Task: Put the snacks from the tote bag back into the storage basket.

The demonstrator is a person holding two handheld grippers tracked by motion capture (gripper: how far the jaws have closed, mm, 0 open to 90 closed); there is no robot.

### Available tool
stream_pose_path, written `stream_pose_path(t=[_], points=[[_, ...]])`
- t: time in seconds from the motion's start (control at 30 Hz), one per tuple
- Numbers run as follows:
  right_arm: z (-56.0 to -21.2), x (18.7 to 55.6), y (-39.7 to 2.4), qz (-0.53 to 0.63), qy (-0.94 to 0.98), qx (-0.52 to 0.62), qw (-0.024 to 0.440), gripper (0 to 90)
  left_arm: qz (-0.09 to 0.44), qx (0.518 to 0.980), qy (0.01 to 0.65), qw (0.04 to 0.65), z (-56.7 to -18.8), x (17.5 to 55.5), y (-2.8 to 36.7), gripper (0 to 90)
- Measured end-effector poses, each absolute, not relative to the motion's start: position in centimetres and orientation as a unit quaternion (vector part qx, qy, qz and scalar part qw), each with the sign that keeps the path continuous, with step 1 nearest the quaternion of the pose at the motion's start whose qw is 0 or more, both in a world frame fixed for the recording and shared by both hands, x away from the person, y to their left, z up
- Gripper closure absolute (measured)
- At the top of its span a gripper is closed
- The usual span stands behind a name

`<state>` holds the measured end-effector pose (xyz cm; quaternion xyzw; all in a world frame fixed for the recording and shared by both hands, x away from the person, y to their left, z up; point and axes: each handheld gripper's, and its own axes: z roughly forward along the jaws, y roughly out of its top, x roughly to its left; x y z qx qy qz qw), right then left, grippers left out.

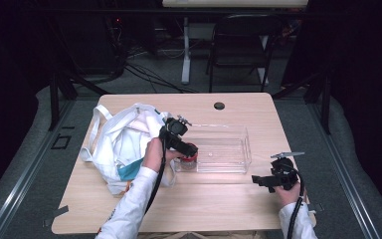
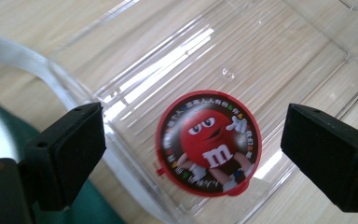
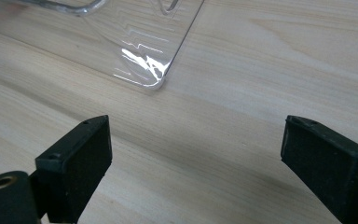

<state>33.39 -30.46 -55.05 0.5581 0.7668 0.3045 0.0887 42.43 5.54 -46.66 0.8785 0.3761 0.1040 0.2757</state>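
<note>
step: round red candy tin (image 2: 209, 142) placed in clear plastic tray (image 1: 238, 149) | left claw (image 2: 193, 158) open above it, empty | right claw (image 3: 196, 168) open over wooden counter (image 3: 242, 93) | next: fetch another item from white cloth bag (image 1: 124, 142)

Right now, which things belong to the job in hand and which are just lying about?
In the job:
red round container
clear plastic bin
white tote bag
left gripper, open above the container

Lying about:
right gripper, open over bare table
black chair

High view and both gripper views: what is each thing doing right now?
Left hand-held gripper: open, above the tub.
Right hand-held gripper: open, over bare table.
Red M&M's tub: lid on, upright inside the bin's corner.
Clear plastic bin: upright, lidless.
White tote bag: slumped, crumpled.
</note>
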Motion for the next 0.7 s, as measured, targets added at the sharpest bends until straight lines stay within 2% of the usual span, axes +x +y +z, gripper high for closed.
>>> stream_pose_path(t=[0.33,0.7], points=[[-55.0,33.4,-30.4,0.305,0.767,0.558,0.089,8.6,0.137,0.86,0.399,0.286,-44.2,41.6,10.0,4.1],[-55.0,33.3,-30.4,0.304,0.767,0.558,0.09,8.5,0.172,0.842,0.428,0.28,-44.0,39.6,15.3,3.5]])
